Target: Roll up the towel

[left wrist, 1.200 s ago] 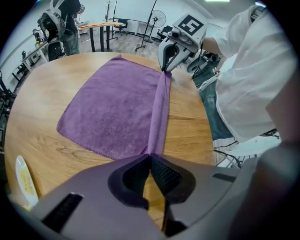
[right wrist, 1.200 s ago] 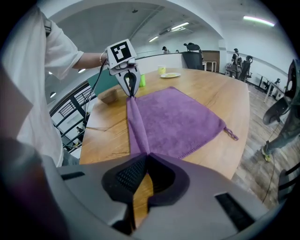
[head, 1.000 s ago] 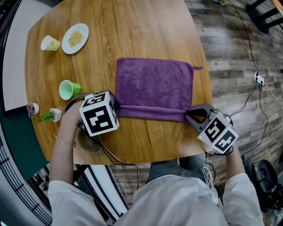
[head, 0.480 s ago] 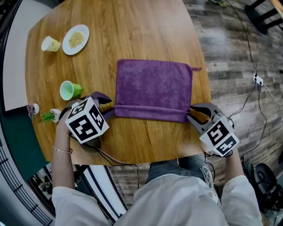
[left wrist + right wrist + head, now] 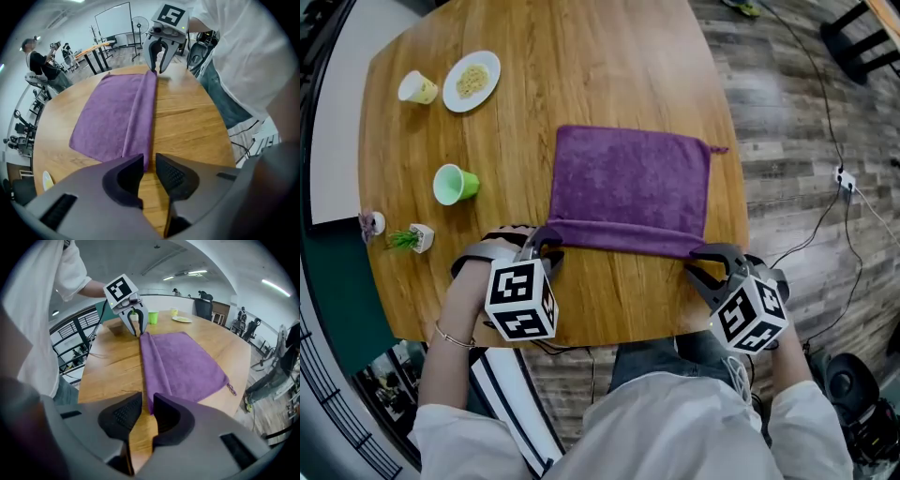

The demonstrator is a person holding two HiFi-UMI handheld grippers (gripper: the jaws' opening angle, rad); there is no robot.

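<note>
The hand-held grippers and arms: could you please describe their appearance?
The left hand-held gripper and right hand-held gripper are grey with black textured pads; each carries a white cube with black square markers. The person wears a white short-sleeved shirt and a bracelet on the left wrist.

Checked all views: I found no readable text, numbers, brands or signs. The only printed marks were black-and-white square code patterns on the cube of my left gripper and the cube of my right gripper. No letters or digits in them.
</note>
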